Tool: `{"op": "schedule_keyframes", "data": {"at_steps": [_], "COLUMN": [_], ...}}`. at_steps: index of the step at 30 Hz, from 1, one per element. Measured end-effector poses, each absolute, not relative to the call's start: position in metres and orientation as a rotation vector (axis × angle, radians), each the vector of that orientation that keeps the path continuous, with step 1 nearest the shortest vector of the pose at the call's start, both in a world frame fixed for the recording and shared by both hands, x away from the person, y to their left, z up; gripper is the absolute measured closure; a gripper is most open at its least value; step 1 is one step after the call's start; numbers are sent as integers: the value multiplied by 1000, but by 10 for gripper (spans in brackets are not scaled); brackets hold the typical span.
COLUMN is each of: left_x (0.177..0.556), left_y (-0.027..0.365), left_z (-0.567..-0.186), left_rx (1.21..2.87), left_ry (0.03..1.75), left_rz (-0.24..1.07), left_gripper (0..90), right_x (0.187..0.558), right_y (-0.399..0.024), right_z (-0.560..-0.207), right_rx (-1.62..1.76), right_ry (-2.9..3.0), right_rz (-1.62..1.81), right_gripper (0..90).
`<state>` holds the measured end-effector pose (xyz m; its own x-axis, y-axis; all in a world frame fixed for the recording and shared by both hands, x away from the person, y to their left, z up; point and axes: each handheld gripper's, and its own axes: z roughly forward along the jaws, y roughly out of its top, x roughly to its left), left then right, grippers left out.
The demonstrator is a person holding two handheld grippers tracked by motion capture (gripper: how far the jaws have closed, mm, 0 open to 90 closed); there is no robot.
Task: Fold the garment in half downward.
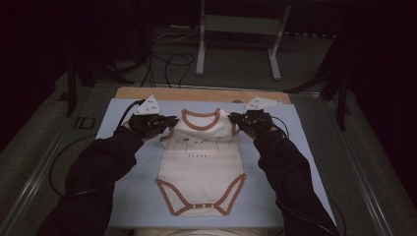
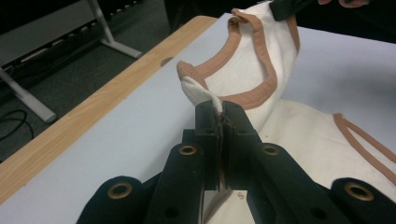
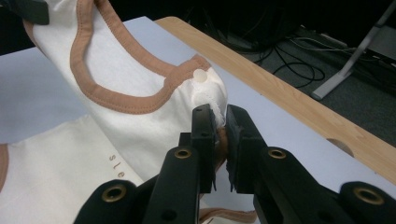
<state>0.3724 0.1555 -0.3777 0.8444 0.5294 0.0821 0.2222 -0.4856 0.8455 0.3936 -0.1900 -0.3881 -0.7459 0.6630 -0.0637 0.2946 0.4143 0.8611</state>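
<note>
Cream bodysuit [image 1: 201,162] shoulders pinched by left hand-held gripper [image 1: 169,121] and right hand-held gripper [image 1: 235,118]; print unreadable.

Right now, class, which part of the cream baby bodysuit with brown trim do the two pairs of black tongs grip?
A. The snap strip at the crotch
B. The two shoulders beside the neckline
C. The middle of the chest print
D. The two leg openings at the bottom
B: the left tongs and right tongs each pinch a shoulder of the cream baby bodysuit, lifting its neckline.

The cream bodysuit [image 3: 116,98] bears small letters on its chest, readable only as "sle".
</note>
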Motion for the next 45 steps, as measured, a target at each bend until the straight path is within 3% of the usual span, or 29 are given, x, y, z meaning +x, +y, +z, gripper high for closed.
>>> {"op": "schedule_keyframes", "data": {"at_steps": [45], "left_x": [278], "left_y": [158], "left_z": [-442], "left_rx": [2120], "left_ry": [484], "left_rz": [244], "left_gripper": [872], "right_x": [295], "right_y": [-196], "right_z": [-444], "right_rx": [800], "right_ry": [2453], "right_rz": [1320], "right_gripper": [829]}}
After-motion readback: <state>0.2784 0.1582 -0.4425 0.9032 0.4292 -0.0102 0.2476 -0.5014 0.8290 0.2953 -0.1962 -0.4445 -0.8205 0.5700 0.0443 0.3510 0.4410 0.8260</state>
